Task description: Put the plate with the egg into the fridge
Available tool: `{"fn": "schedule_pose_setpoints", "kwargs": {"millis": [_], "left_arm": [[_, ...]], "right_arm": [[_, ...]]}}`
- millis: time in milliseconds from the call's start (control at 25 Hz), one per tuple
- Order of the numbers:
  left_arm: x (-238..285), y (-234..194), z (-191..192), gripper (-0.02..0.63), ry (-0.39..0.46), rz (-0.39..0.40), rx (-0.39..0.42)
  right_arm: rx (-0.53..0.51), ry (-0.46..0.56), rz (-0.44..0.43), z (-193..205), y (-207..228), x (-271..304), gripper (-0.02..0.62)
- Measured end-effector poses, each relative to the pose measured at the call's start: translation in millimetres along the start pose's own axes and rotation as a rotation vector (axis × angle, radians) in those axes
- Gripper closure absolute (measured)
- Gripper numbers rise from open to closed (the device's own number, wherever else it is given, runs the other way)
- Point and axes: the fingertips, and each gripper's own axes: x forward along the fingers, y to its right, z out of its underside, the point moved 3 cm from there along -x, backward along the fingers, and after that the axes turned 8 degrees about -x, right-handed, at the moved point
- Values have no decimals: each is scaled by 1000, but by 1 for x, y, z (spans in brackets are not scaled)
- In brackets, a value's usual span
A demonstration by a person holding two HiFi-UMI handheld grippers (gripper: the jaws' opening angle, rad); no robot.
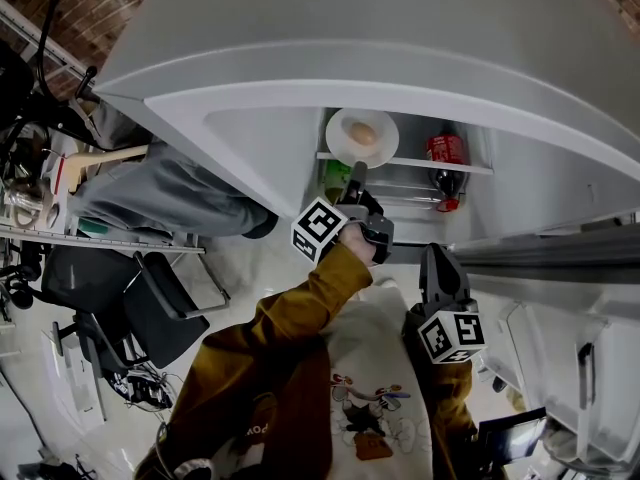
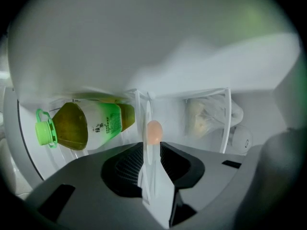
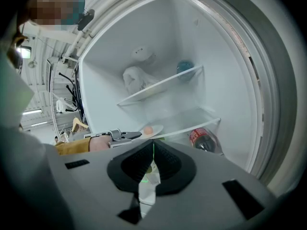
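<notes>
Near brick wall (image 1: 110,3), open fridge (image 1: 400,38), plate (image 1: 343,126) at shelf (image 1: 410,161).

Inside the fridge (image 1: 250,158), the plate (image 1: 345,140) sat at the left end of a shelf (image 1: 470,168), with the egg (image 1: 364,133) on it. The plate's near rim was held between the jaws of the left gripper (image 1: 355,173), which was reached in from the front. A tea bottle (image 2: 86,124) was laid beneath the plate, and a soda bottle (image 1: 447,158) to its right, seemingly below the shelf. A bag (image 3: 136,78) was kept on the upper shelf (image 3: 168,84). The right gripper (image 1: 437,263) was held outside, before the fridge.
</notes>
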Motion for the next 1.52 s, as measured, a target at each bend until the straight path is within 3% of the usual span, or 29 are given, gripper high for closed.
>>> {"fn": "schedule_pose_setpoints", "kwargs": {"millis": [200,680,1520], "left_arm": [[0,-6,0,492,1,-33,5],[5,-5,-3,578,5,-40,17],[16,-3,1,584,14,-41,-12]], "right_arm": [[3,-1,3,0,0,1,589],[7,-10,14,-2,2,3,589],[-3,-6,-3,-4,11,7,589]]}}
